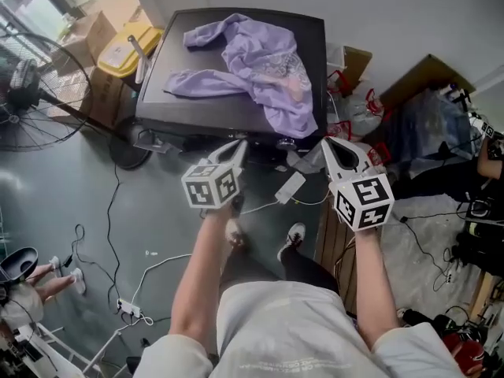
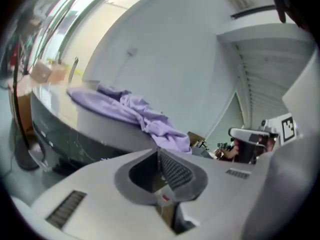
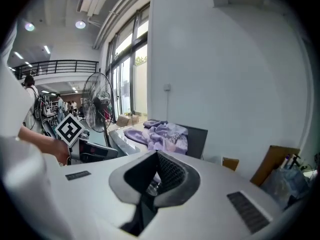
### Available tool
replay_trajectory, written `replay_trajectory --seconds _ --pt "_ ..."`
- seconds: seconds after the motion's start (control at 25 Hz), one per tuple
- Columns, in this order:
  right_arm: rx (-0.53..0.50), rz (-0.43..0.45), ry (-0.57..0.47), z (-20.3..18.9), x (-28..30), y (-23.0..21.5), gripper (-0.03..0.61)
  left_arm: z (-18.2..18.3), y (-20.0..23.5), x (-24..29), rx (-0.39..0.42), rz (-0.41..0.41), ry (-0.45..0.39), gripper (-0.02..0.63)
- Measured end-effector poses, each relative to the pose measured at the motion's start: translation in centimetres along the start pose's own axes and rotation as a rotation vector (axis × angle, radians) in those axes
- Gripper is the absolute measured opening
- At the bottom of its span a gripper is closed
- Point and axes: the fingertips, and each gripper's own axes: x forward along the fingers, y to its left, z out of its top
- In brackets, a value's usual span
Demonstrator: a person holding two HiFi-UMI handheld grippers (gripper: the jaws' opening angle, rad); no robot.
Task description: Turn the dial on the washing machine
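Observation:
The dark washing machine (image 1: 311,46) stands ahead of me, with a crumpled purple garment (image 1: 252,61) spread over its lid. I cannot make out its dial in any view. My left gripper (image 1: 236,144) hangs in the air just before the machine's front edge, jaws together with nothing between them. My right gripper (image 1: 329,142) is level with it at the machine's right front corner, also shut and empty. The left gripper view shows the left gripper (image 2: 162,171) aimed past the machine's front (image 2: 60,134) and the garment (image 2: 135,111). The right gripper (image 3: 157,174) faces the garment (image 3: 162,134) from the right.
A standing fan (image 1: 31,85) and a yellow-lidded bin (image 1: 126,50) with cardboard boxes are left of the machine. Cables and a power strip (image 1: 130,312) lie on the floor. Bags (image 1: 425,124) and a brown board sit at the right. My shoes (image 1: 295,239) are below the grippers.

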Motion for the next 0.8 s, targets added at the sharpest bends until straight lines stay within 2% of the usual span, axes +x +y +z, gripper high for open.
replay_trajectory --seconds 0.2,0.4,0.52,0.68,0.8 --pt "-0.096 -0.009 -0.114 7.3 -1.0 -0.5 0.014 9.4 -1.8 -4.3 0.358 0.075 -0.139 0.025" --pt "-0.162 -0.028 -0.246 14.4 -2.9 -0.3 0.014 17.4 -4.1 -9.4 0.6 0.132 -0.278 0.023" --pt "-0.201 -0.024 -0.318 18.3 -3.9 0.3 0.014 21.5 -5.6 -12.4 0.691 0.155 -0.359 0.021" --pt "-0.287 -0.025 -0.38 22.1 -5.3 1.0 0.014 25.6 -7.6 -15.3 0.756 0.173 -0.458 0.022" --pt "-0.311 -0.025 -0.424 24.2 -6.3 1.4 0.013 27.7 -9.3 -16.9 0.803 0.17 -0.517 0.021"
